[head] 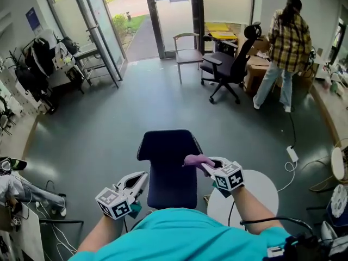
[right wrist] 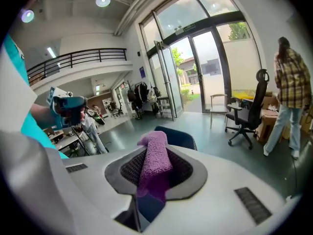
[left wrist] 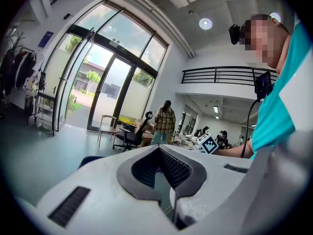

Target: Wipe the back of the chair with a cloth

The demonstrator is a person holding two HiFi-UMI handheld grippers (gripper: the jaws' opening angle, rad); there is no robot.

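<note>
A dark blue chair [head: 166,151] stands right in front of me, its back toward me; its top edge also shows in the right gripper view [right wrist: 182,137]. My right gripper [head: 205,165] hovers at the right edge of the chair's back, shut on a purple cloth [head: 197,160]. That cloth [right wrist: 155,159] runs as a roll between the right gripper's [right wrist: 154,175] dark pads. My left gripper [head: 139,180] hangs by the chair's left side with its jaws together and nothing between them. In its own view the left gripper [left wrist: 157,153] shows pads meeting at the tip.
A round white table [head: 255,192] sits just right of the chair. Farther off are a black office chair [head: 228,64], a wooden chair [head: 187,52], a person in a plaid shirt [head: 287,42], racks with bags [head: 38,64] at left, and a floor cable [head: 291,155].
</note>
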